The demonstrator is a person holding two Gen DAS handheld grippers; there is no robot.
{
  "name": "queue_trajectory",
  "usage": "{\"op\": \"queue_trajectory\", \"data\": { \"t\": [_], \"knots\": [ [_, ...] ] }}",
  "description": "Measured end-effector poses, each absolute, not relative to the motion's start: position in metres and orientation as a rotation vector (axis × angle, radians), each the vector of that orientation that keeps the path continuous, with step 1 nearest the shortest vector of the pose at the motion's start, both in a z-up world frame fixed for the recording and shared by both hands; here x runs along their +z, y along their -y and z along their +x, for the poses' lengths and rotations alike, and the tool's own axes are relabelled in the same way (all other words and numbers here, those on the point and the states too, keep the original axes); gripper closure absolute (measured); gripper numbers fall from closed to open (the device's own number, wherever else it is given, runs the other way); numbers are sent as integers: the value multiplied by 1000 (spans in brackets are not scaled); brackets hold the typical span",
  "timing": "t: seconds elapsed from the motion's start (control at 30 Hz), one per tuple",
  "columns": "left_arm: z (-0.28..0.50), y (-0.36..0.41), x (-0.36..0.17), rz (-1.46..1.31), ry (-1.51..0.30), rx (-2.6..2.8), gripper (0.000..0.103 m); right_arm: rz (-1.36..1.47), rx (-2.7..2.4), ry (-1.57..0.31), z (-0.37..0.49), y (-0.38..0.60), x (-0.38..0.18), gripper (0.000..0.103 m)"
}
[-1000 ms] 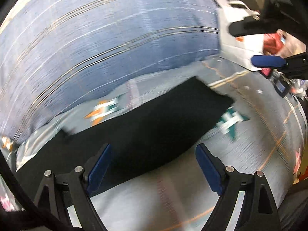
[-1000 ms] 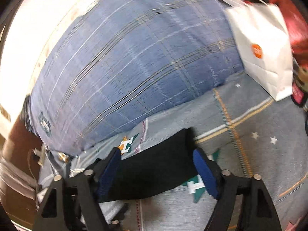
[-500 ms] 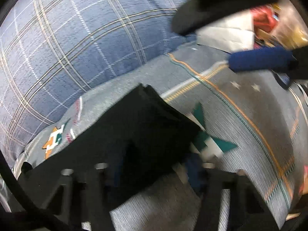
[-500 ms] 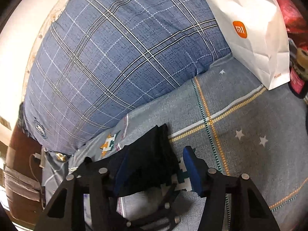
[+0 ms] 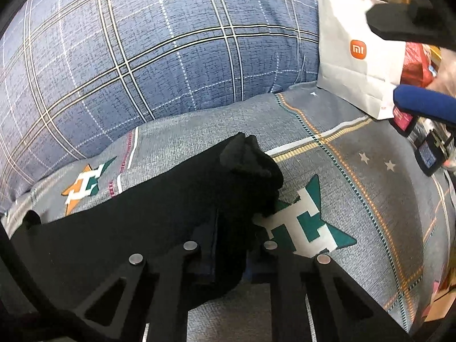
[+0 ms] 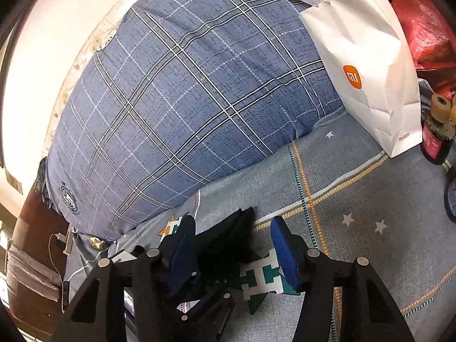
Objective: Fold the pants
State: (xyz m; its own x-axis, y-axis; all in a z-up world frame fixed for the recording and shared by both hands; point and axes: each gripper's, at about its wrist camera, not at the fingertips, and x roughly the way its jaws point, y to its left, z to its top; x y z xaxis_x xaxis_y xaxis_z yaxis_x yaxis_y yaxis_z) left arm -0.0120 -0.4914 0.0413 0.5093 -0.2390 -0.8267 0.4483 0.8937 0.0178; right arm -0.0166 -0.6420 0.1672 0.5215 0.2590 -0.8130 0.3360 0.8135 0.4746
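Leftmost: left gripper (image 5: 232, 245) pinching, jaws just closing on bunched end of black pants (image 5: 142, 216) lying across grey patterned bedsheet (image 5: 356, 176) below blue plaid pillow (image 5: 159, 57). Rightward: right gripper (image 6: 232, 249) hovering half-open, straddling pants end, pads not visibly pressing.

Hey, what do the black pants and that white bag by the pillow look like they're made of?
Black pants: soft matte fabric, probably knit or fleece; they bunch into limp folds with no shine. White bag: stiff matte paper, judging by its sharp creases and flat panels; the handle's material is unclear.
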Motion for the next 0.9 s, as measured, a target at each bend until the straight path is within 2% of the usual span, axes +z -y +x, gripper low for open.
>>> {"op": "queue_trajectory", "data": {
  "t": [0.27,0.33,0.63,0.9],
  "knots": [
    [-8,478,43,110,-980,-435,89,679,-31,-1032,-14,641,163,45],
    [-9,471,43,63,-979,-442,89,743,26,-1043,-6,639,149,45],
    [-18,450,51,-83,-971,-478,89,905,130,-1310,16,617,77,45],
    [-25,456,54,-26,-940,-477,89,1050,170,-1288,16,618,56,46]
  ]
}}
